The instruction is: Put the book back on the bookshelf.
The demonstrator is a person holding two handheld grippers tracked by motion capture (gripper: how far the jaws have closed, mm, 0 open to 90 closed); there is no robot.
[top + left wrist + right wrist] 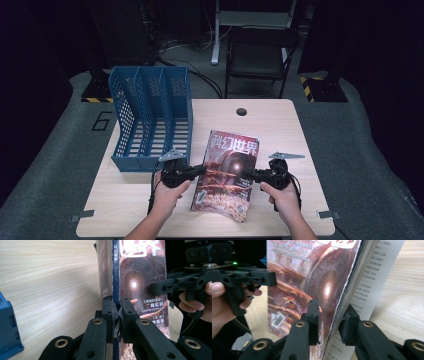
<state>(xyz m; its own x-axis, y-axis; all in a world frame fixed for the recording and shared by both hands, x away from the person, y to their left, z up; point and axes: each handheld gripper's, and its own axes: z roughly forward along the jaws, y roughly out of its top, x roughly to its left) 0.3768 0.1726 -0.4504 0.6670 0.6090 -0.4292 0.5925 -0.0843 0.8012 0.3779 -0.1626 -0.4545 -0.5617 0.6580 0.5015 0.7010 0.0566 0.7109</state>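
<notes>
Magazine [227, 172] with a red-brown cover and white Chinese title, at lower centre of the high view, on the tabletop [280, 130], its near corner curling up. Seen in the left gripper view as a dark spine [115, 277] running up the middle of the frame, cover to the right. Left claw [202, 169] clamped on the magazine's left edge, jaws tight against both sides of the spine in its own view [116, 315]. Right claw [246, 173] at the magazine's right edge; in its own view [329, 317] jaws straddling the fanned page edges, one jaw lying against the cover, the other standing just off the loose white pages, so not pressing shut. Hands [167, 192] and [282, 192] rising from the bottom edge of the high view, one behind each claw. Blue file rack [150, 117] with three compartments, left of centre, on the tabletop just beside the magazine's upper left. Black chair [260, 55] beyond the tabletop, at upper centre.
</notes>
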